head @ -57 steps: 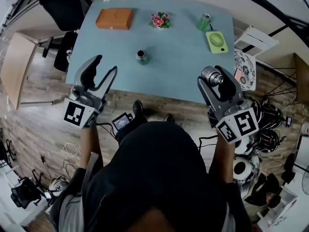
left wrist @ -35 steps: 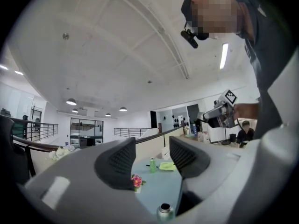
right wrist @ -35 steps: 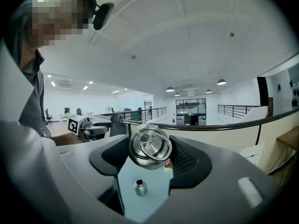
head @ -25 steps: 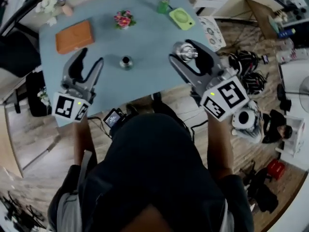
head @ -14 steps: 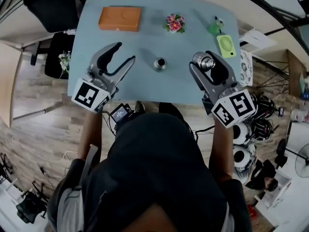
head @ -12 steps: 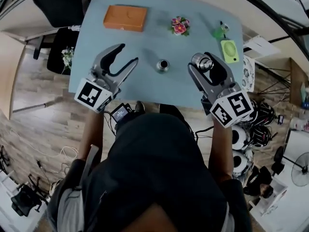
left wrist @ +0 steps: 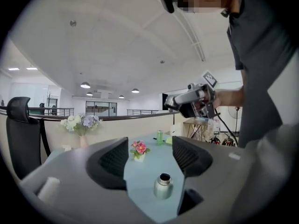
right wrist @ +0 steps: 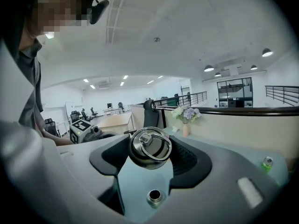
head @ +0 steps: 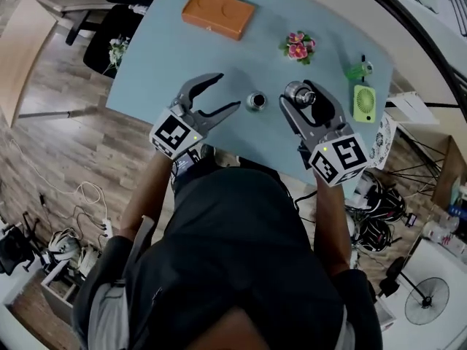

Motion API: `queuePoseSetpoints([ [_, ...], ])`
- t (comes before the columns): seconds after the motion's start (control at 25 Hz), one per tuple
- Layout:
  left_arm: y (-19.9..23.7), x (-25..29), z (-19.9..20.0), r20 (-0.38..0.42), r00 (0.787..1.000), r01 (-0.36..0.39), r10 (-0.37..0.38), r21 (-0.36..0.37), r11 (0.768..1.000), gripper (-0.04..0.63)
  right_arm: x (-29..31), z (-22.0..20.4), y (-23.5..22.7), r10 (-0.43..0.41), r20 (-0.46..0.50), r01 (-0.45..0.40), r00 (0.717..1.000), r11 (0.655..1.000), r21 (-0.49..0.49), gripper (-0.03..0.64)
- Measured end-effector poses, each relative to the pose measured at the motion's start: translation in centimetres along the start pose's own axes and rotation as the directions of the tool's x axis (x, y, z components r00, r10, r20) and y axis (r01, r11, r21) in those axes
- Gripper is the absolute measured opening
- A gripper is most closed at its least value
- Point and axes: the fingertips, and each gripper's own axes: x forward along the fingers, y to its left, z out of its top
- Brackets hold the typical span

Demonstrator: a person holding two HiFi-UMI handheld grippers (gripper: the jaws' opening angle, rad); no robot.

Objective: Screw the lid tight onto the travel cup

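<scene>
The travel cup (head: 256, 100) is seen upright and open-mouthed on the pale blue surface (head: 160, 57), between the two tools. It is presumably placed so that it can be steadied from one side and capped from the other. The left hand-held gripper (head: 228, 92) is held just beside the cup with its jaws moderately parted. They have just been opening and nothing is gripped between them, though in the left gripper view the cup is framed in the gap ahead of the tips. This opening is judged to be preparation for closing on the cup's body. The lid (head: 296, 90), a metal cap with a ring on top, is clamped between the jaws of the right hand-held gripper (head: 302, 100), near the cup's other side. In the right gripper view the lid is seen clear of the cup's mouth, so it has not yet been set on the threads. Room for moving is judged ample. The orange box (head: 219, 13), the small pot of pink flowers (head: 297, 47), the green bottle (head: 357, 70) and the green fan (head: 363, 103) are all kept well apart from the cup. The near edge of the surface is overhung by both tool bodies, so a pull toward the person should be avoided.
</scene>
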Motion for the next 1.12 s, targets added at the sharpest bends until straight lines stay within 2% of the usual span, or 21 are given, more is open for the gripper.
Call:
queuePoseSetpoints([
  [0.16, -1.1, 2.1, -3.4, -0.028, 0.999, 0.026, -0.025, 0.035, 0.999, 0.351, 1.6, -2.1, -0.4, 0.033, -0.038, -0.033, 0.999, 0.999, -0.008, 0.265],
  [0.52, -2.9, 6.2, -10.4, -0.117, 0.991, 0.069, -0.067, 0.012, 0.998, 0.402, 4.4, -7.1, -1.2, 0.094, -0.126, -0.095, 0.988, 0.995, -0.001, 0.265],
  [0.76, -3.9, 8.1, -15.5, -0.212, 0.974, 0.072, -0.073, -0.012, 0.997, 0.42, 6.1, -10.6, -1.2, 0.139, -0.181, -0.145, 0.973, 0.989, -0.02, 0.265],
  [1.12, -4.5, 11.1, -19.0, -0.247, 0.965, 0.09, -0.093, -0.021, 0.996, 0.436, 8.0, -15.7, -1.2, 0.175, -0.28, -0.19, 0.944, 0.981, -0.028, 0.265],
])
